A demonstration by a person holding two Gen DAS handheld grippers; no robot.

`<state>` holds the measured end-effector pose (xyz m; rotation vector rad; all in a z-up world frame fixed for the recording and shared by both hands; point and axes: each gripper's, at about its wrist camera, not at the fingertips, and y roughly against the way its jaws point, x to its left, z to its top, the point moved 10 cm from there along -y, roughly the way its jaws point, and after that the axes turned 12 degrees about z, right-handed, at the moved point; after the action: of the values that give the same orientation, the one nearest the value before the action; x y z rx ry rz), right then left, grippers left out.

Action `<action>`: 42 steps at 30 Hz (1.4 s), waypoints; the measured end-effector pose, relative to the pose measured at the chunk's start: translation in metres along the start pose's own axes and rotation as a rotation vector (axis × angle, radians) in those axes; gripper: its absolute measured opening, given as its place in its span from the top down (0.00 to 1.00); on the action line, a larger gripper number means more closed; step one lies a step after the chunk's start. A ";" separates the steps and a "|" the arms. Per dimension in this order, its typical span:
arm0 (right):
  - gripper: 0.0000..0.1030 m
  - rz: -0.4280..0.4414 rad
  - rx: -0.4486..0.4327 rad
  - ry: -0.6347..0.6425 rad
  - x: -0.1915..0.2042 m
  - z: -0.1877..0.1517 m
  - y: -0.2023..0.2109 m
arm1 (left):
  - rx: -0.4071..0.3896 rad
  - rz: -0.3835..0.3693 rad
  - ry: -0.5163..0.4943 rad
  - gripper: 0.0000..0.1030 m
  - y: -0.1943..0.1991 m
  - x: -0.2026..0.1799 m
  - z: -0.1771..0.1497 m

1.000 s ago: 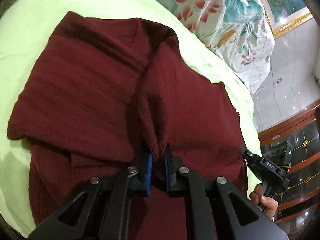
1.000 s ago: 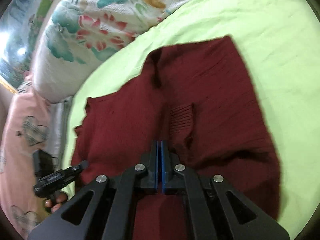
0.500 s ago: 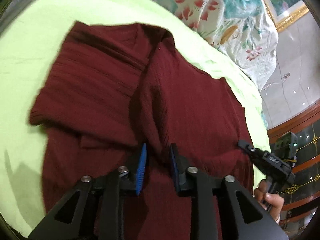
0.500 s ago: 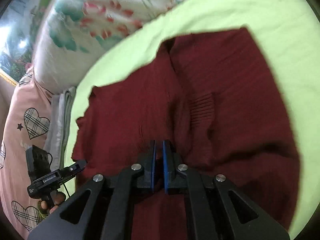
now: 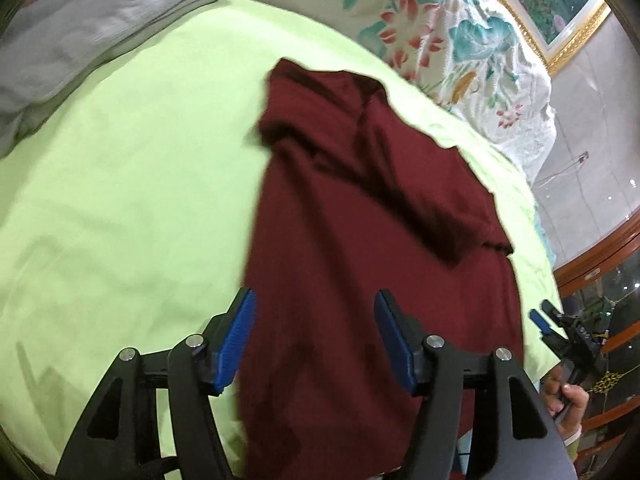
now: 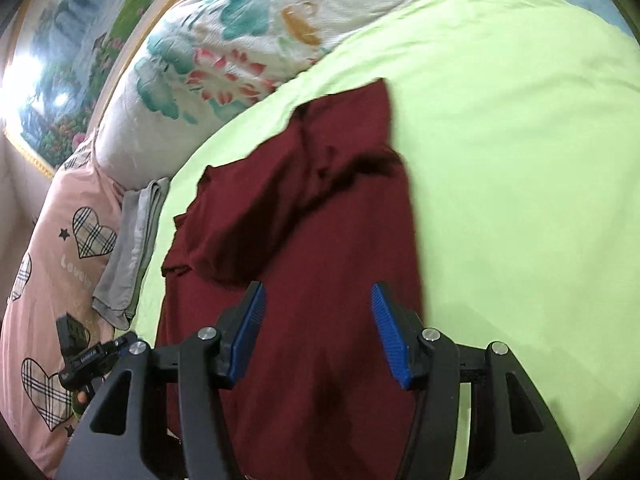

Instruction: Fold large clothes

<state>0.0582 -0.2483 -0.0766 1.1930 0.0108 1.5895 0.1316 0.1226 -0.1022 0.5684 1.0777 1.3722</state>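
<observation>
A dark red knitted garment (image 5: 360, 240) lies folded into a long narrow strip on the lime-green bed sheet (image 5: 120, 200); the right wrist view shows the garment (image 6: 304, 232) too. My left gripper (image 5: 314, 332) hovers above its near end with the jaws opening and nothing pinched between the blue pads (image 5: 236, 336). My right gripper (image 6: 316, 328) hangs over the same cloth, its jaws also opening, with no fabric in them. Each view catches the other gripper at its edge: the right gripper (image 5: 560, 332) at lower right, the left gripper (image 6: 96, 356) at lower left.
A floral quilt (image 5: 440, 40) is heaped at the head of the bed. Folded grey cloth (image 5: 80, 32) lies at the sheet's edge beside a pink heart-print cover (image 6: 52, 280). A framed painting (image 5: 552, 0) hangs behind. Wooden furniture (image 5: 600, 256) stands beyond the bed.
Both grippers let go of the red cloth, opened wide and drew back. The garment went from a wide spread to a narrower strip, and more green sheet shows around it.
</observation>
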 end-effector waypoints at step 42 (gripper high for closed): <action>0.96 0.436 0.046 -0.019 0.035 -0.061 0.033 | -0.096 -0.309 0.060 0.98 0.062 -0.005 -0.043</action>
<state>-0.0036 -0.2029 -0.0645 1.3069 -0.2411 1.9629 0.0648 0.1178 -0.0670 0.2777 1.0914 1.1673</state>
